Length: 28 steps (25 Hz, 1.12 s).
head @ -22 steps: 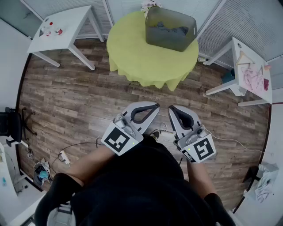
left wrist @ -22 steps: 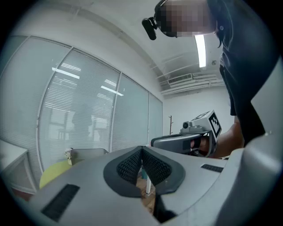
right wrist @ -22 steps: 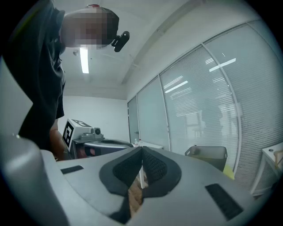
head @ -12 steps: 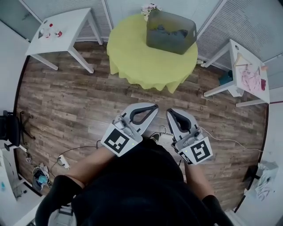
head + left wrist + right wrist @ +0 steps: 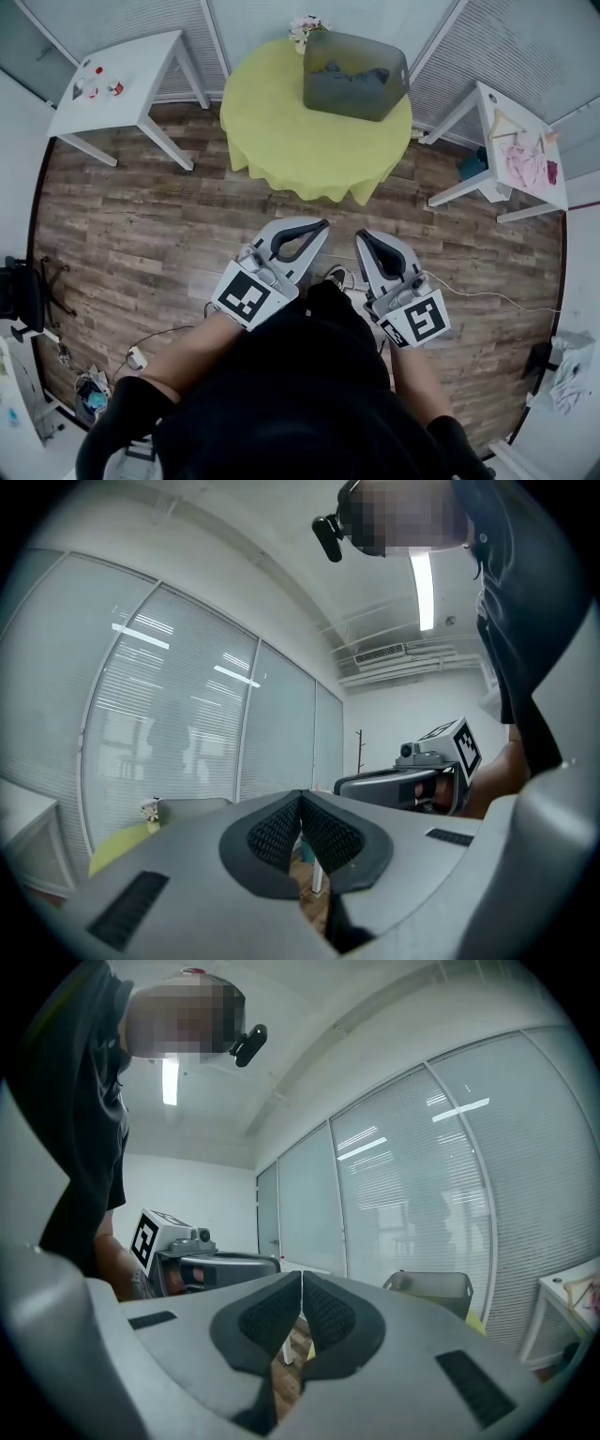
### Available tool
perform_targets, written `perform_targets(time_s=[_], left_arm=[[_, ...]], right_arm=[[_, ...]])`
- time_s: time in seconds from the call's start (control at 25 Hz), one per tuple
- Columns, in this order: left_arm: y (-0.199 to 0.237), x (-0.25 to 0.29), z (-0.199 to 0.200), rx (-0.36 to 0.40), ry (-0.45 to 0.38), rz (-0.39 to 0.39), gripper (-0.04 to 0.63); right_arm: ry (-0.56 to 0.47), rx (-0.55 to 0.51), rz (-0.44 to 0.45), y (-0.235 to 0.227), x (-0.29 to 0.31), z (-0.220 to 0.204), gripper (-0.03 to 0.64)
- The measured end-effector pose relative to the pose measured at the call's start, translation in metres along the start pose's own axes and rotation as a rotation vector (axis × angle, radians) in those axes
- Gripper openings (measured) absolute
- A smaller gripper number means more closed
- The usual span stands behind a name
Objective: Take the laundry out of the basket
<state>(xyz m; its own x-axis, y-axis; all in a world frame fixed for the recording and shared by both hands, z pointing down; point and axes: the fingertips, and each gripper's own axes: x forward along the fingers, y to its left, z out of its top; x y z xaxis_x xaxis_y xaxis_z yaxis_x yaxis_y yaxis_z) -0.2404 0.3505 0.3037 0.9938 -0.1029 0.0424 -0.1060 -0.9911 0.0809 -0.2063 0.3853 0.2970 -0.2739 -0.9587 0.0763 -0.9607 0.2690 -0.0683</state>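
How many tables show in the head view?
3: the left white table at upper left, the round table under the basket at top centre, and the right white table. Picture edges may hide more.

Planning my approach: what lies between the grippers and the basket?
In the head view, only wooden floor, then the near part of the yellow tablecloth, reaching up to the basket.

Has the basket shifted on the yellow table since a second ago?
No. The basket sits at the same far right spot on the yellow table, beside the flowers; only the view drifted.
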Motion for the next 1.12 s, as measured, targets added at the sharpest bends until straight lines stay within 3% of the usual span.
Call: perform_targets(time_s=[0.64,1.12], left_arm=[[0.07,0.114,0.008,0.018,0.032,0.001,0.008],[0.106,0.215,0.019,0.033,0.035,0.072,0.008]], right_arm=[[-0.013,0.007,0.038,-0.118,0.059,0.007,0.025],[-0.025,0.013,0.123,-0.218,0.081,0.019,0.025]])
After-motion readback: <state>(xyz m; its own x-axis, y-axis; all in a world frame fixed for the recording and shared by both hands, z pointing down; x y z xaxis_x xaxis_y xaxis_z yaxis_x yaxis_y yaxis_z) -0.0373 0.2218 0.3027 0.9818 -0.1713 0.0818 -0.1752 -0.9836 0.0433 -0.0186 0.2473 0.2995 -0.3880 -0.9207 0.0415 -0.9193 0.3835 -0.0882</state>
